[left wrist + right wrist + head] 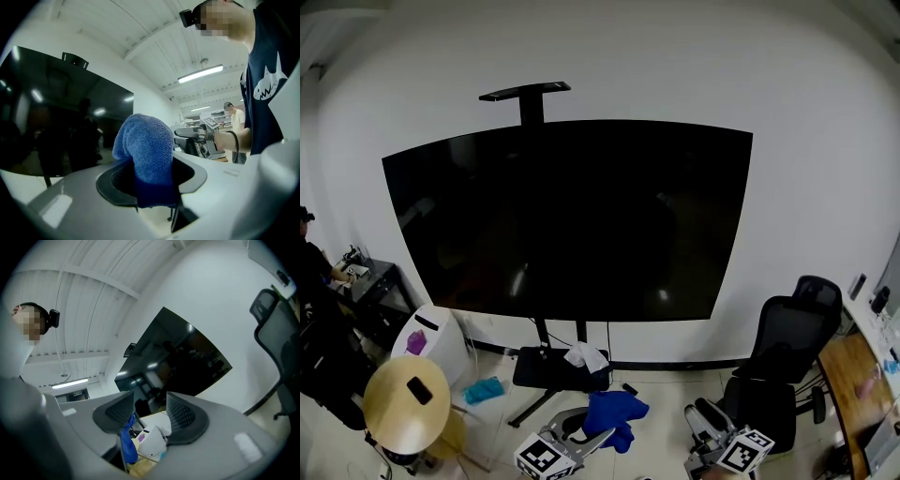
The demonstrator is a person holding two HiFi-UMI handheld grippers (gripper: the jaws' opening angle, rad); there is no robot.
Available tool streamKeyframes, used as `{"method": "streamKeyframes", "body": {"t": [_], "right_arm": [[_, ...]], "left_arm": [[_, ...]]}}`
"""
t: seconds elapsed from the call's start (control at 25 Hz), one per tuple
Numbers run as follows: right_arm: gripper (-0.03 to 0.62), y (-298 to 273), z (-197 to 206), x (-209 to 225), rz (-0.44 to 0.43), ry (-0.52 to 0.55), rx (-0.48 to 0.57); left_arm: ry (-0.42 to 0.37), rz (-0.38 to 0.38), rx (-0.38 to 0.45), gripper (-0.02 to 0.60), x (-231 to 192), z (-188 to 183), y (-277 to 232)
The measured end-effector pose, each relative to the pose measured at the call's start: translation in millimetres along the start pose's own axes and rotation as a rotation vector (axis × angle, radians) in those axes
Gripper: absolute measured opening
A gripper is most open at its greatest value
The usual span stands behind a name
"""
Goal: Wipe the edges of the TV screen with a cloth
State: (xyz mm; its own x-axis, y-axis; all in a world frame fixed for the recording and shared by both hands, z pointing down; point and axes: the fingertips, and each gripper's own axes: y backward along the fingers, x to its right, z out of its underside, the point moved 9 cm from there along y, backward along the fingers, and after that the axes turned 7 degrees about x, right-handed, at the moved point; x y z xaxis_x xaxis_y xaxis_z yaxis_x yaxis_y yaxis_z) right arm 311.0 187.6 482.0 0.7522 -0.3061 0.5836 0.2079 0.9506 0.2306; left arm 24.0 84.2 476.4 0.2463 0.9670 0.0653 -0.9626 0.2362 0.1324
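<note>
Head view: the TV (567, 220) is a big black screen on a stand (551, 367) in front of the white wall (806, 112). Both grippers are low at the bottom edge, well below the screen and apart from it. The left gripper (581, 439) holds the blue cloth (614, 412); the cloth hangs in a bunch just in front of the stand's foot. The right gripper (705, 424) is beside it on the right, near the black chair (787, 361). At the left there is a round table (394, 412) with a phone (419, 390) on it, and a teal rag (483, 389) lies on the floor.

Left gripper view: the left gripper (149, 182) has its jaws clenched on the cloth (143, 147). The cloth stands up between them in a rounded fold and fills the gap. The TV (47, 117) is at the left, far off, not touching the cloth. At the right a person in a dark shirt (267, 84) is close to the camera.

Right gripper view: the right gripper (145, 405) has its jaws apart with a clear gap, and nothing is gripped between them. Through the gap the cloth (127, 444) shows lower down, a bit to the left. The TV (173, 357) is ahead, tilted in the picture, and the chair (276, 333) is at the right.
</note>
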Motion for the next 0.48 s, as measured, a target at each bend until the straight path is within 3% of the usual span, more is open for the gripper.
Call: {"method": "streamKeyframes", "body": {"t": [0.24,0.48], "right_arm": [[0.225,32,22,-22,0.04,0.024,-0.042],[0.221,43,27,-28,-0.007,0.012,-0.07]], "left_arm": [[0.055,-0.02,-0.014,0.175,25,13,39],[0.05,-0.038,-0.014,0.175,46,10,42]]}}
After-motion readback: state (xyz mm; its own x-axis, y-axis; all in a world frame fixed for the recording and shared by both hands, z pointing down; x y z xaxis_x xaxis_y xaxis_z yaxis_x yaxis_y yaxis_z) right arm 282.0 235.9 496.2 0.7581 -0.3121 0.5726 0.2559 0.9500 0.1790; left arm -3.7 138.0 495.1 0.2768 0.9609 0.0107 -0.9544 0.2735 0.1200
